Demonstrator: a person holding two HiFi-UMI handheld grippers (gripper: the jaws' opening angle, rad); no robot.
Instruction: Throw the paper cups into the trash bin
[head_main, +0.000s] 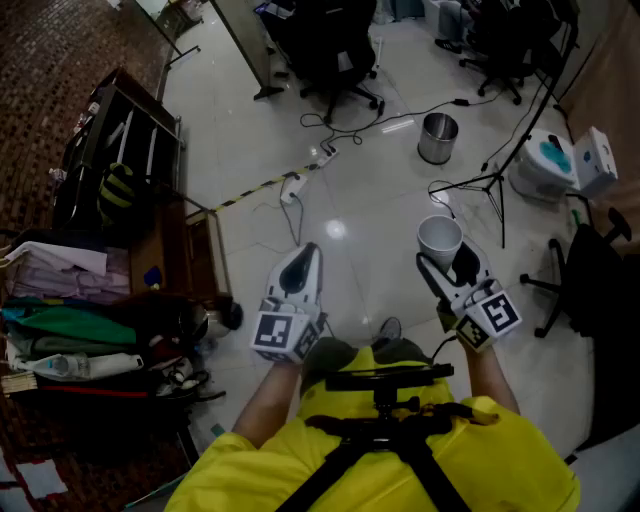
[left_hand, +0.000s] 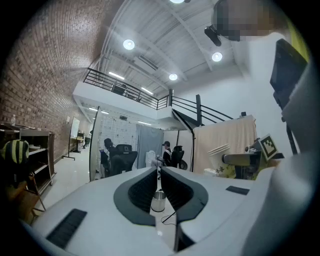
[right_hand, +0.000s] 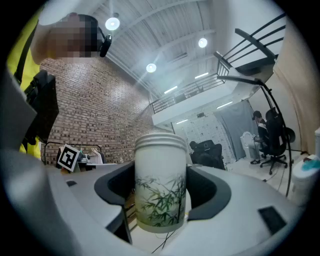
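- Right gripper (head_main: 447, 262) is up in front of the person, and its two jaws stand wide apart, clamped on the sides of a paper cup (head_main: 439, 238).
- In the right gripper view that cup stands upright between the dark jaw pads: a white cup with a green bamboo print round its lower half and a rolled rim on top.
- From the head view the cup's open mouth faces up toward the camera. It is held in the air above the pale tiled floor (head_main: 352, 232).
- Left gripper (head_main: 306, 256) is level with it at the person's other side. Its jaws are pressed together with nothing between them.
- Look through the narrow slit between those closed jaws in the left gripper view and there it is, small and far off: the trash bin (head_main: 437, 138).
- The bin is a shiny metal cylinder standing upright on the floor, open at the top. It is well ahead of the cup and well apart from it.
- A black tripod stand (head_main: 487, 186) spreads its legs just beside the bin, on the person's side of it, and a cable (head_main: 372, 122) trails across the tiles nearby.
- Black office chairs (head_main: 335, 50) sit farther back.
- A dark shelf cart (head_main: 122, 150) loaded with gear lines the left side by the brick wall.
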